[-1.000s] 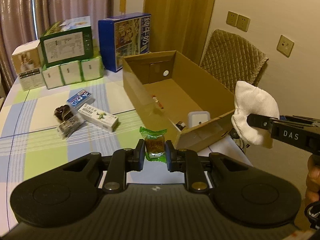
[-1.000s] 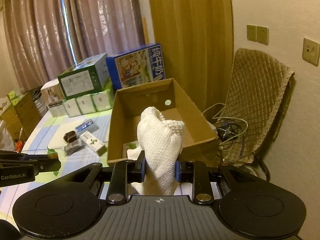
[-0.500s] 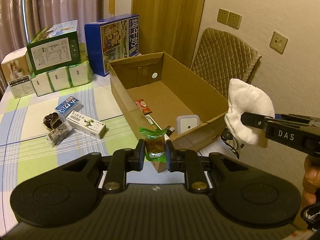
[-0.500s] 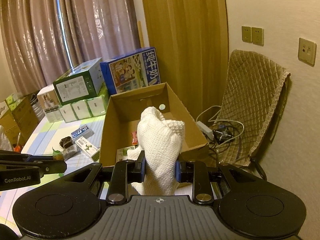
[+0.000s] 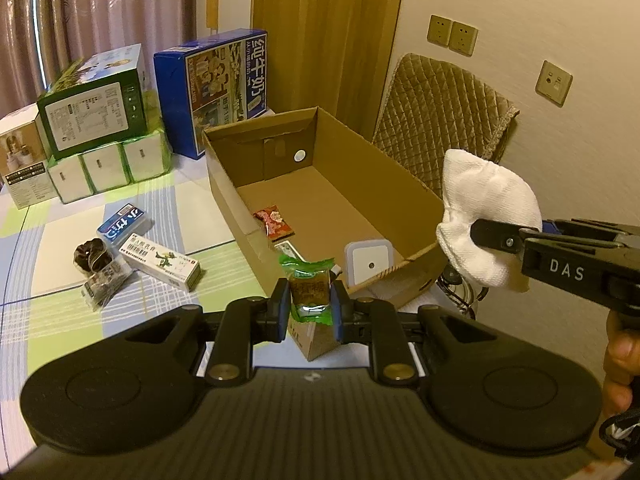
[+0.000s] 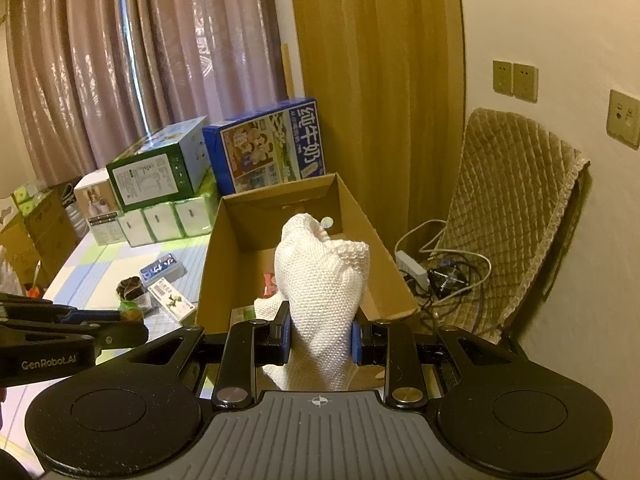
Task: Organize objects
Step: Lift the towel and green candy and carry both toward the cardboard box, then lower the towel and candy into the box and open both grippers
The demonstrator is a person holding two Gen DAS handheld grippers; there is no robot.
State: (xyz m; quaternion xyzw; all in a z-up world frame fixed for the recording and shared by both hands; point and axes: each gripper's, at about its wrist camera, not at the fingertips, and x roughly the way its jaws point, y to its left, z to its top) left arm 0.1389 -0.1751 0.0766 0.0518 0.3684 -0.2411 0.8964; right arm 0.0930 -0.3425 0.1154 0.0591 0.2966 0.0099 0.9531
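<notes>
Cardboard box (image 5: pixel 332 200), standing open at the bench's right edge, is seen ahead of and below both grippers, the left gripper (image 5: pixel 310 312) clamped on a green snack packet (image 5: pixel 310 284) by its near corner, the right gripper (image 6: pixel 320 338) clamped on a white cloth (image 6: pixel 320 280) over the near end.

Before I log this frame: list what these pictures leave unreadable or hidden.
- Box floor, right wrist view: mostly hidden behind the cloth.
- Green packet label, left wrist view: too small.
- Dark bundle on the table: too small to identify.
- Right gripper body: cut off by the frame edge.
</notes>
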